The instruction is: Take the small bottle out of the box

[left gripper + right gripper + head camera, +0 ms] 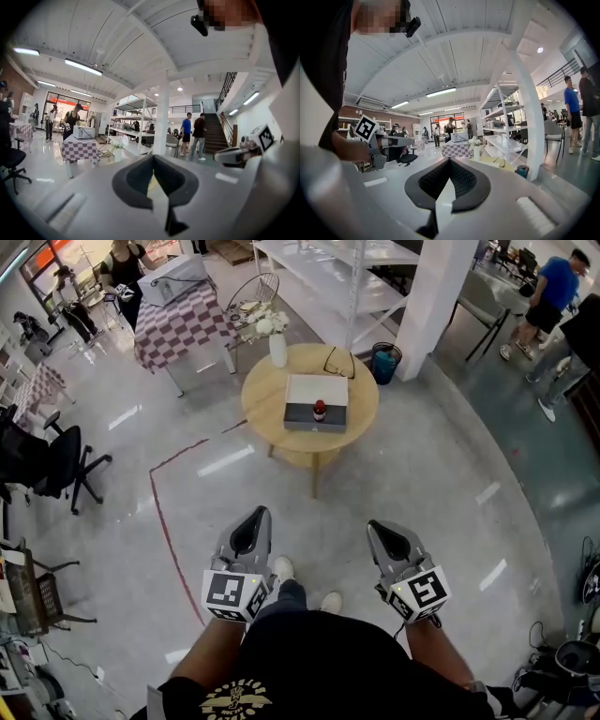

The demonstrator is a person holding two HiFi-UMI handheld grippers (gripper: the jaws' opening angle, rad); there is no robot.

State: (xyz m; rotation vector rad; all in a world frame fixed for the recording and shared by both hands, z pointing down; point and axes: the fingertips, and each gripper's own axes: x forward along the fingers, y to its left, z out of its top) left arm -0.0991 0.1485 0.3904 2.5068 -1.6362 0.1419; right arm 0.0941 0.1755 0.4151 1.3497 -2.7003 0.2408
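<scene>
Two steps at least are left, and none is done, as I judge it: the reach and the lift.

Head view: the box (316,401) lies in the middle of a round wooden worktop (261,407), well apart from the person, with bare floor (309,521) between. The bottle (320,410), small with a red cap, stands upright at the box's dark front part; it appears to sit in the box, though from this far off I cannot tell how deep. The left hand-held gripper (253,518) and the right hand-held gripper (382,529) are held low in front of the body, side by side, pointing toward the worktop and touching nothing. Each carries a cube (232,593) with black-and-white square markers, patterns and no words. A gold emblem on the person's dark shirt (234,699) is too small to read, and the bottle's label is too small as well.

Left gripper view: the left hand-held gripper (153,159) has its jaws together with nothing between them. The right hand-held gripper (233,154) shows at the right edge with its marker. Neither box nor bottle can be made out, and no writing is legible.

Right gripper view: the right hand-held gripper (449,161) is closed and empty too. A strip of the worktop (494,162) shows beyond it, far ahead. No brand or sign can be read.
</scene>
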